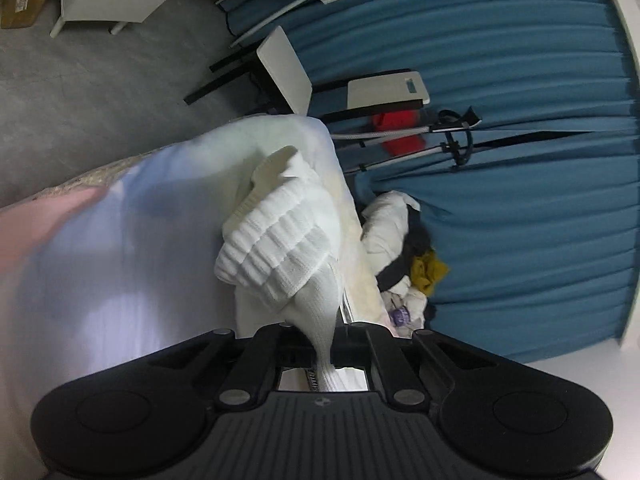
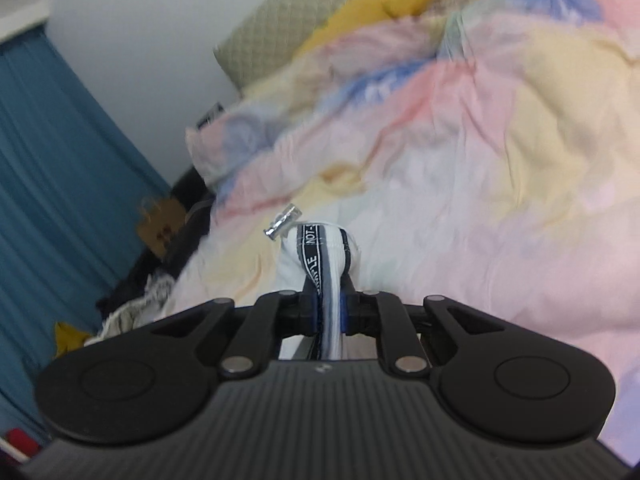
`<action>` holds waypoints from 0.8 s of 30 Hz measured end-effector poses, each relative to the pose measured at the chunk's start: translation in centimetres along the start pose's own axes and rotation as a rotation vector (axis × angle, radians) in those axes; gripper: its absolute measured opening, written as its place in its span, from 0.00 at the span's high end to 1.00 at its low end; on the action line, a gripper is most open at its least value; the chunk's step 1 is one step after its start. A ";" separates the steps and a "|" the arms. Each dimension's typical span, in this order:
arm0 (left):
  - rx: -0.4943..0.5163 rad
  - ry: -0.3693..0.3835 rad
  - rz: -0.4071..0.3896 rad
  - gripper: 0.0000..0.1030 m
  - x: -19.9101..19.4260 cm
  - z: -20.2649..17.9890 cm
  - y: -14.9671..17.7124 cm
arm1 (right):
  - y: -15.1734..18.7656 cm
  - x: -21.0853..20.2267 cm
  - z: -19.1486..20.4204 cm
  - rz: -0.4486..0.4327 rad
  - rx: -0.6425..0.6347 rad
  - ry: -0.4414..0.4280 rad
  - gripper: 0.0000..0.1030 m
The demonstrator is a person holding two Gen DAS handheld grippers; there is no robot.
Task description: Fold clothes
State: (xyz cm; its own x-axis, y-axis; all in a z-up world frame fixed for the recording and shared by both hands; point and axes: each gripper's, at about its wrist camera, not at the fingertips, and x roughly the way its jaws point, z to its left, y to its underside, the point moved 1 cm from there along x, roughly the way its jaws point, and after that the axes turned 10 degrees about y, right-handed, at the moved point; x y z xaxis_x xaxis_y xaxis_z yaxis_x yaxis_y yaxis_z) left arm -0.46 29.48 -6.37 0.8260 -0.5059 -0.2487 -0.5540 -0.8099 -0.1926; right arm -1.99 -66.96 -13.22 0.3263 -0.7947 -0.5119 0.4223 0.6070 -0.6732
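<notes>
Over the bed's far edge: the left gripper [image 1: 326, 344] is closed on a twisted neck of a white knit garment [image 1: 280, 240], whose ribbed bulk hangs bunched just beyond the fingers, above the pale sheet [image 1: 120, 260].
Right side: the right gripper [image 2: 330, 312] is closed tight on white fabric bearing a black lettered band [image 2: 316, 256]; a small metal tip [image 2: 282, 222] sticks out beside it. Whether both grippers hold one garment cannot be told.
Step in hand: probably lifting and spreading the piece before a fold.
Doing it well: I judge the hands should draw apart until the cloth hangs flat, then lower it onto a smooth part of the bed; the knit looks stretchy, so pull gently.
Edges: the mattress side [image 1: 352, 240] drops to a heap of clothes [image 1: 400, 248] against the blue curtain [image 1: 520, 200]; keep the garment inboard.
Open room: the pastel quilt [image 2: 480, 160] is rumpled but broad; the sheet under the left gripper looks flatter.
</notes>
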 end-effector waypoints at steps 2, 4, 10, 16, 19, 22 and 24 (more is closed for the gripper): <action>-0.020 0.008 0.001 0.95 0.4 0.1 -0.1 | -0.1 0.2 1.4 0.012 -0.021 -0.022 0.88; -0.038 0.019 -0.013 0.95 1.3 0.0 -0.9 | -0.2 0.4 3.6 0.018 -0.049 -0.046 0.88; -0.095 0.012 -0.065 0.95 7.8 -1.4 -5.4 | 0.3 0.4 14.8 -0.003 -0.206 -0.148 0.88; -0.093 -0.115 -0.095 0.95 19.6 -1.9 -9.7 | 4.8 5.1 27.6 0.011 -0.383 -0.189 0.88; -0.068 -0.235 -0.094 0.95 26.3 -1.5 -11.3 | 8.9 10.4 31.3 0.064 -0.427 -0.166 0.88; -0.040 -0.320 -0.082 0.94 32.0 -0.7 -13.0 | 13.0 15.7 33.3 0.132 -0.467 -0.114 0.88; -0.028 -0.361 -0.071 0.94 34.6 -0.2 -13.8 | 15.6 18.5 33.3 0.179 -0.481 -0.078 0.88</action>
State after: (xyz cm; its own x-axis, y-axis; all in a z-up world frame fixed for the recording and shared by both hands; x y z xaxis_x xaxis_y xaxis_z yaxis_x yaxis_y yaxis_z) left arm 35.82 23.08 -12.11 0.7698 -0.3145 -0.5554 -0.4892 -0.8496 -0.1969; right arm 38.81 -72.10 -15.45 0.4276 -0.6651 -0.6122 -0.0763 0.6483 -0.7576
